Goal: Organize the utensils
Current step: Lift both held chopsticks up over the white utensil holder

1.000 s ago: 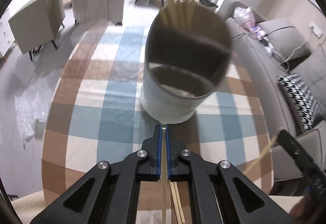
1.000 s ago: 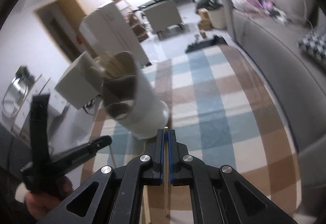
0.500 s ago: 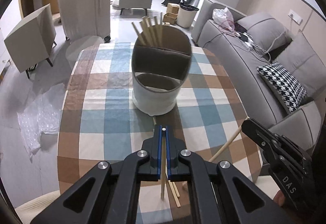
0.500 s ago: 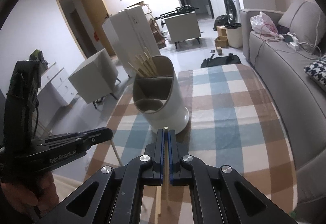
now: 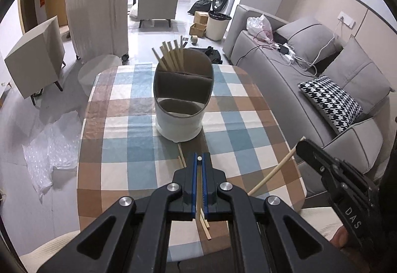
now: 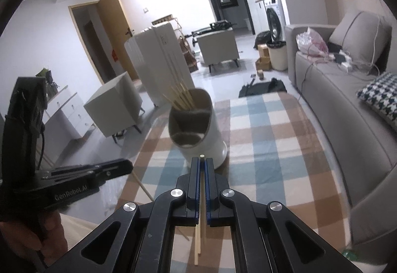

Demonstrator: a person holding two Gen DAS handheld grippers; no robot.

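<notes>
A white utensil holder [image 5: 182, 104] with grey inner dividers stands mid-table; several wooden chopsticks [image 5: 170, 54] lean in its far compartment. It also shows in the right wrist view [image 6: 198, 129]. My left gripper [image 5: 199, 161] is shut on a single chopstick [image 5: 199, 188], held above the near table. My right gripper [image 6: 202, 160] is shut on another chopstick [image 6: 201, 201]; it appears at the right of the left wrist view [image 5: 330, 173] with its stick [image 5: 275, 170]. Loose chopsticks [image 5: 181, 155] lie on the table near the holder.
The table has a blue, brown and white checked cloth [image 5: 129, 149]. A grey sofa [image 5: 322, 89] with a houndstooth pillow runs along the right. Bubble wrap [image 5: 49, 149] lies on the floor at left. A white suitcase [image 5: 99, 22] and armchairs stand beyond.
Both grippers have pulled back and up from the holder, each still gripping a chopstick. The holder now looks smaller and farther away in both views.
</notes>
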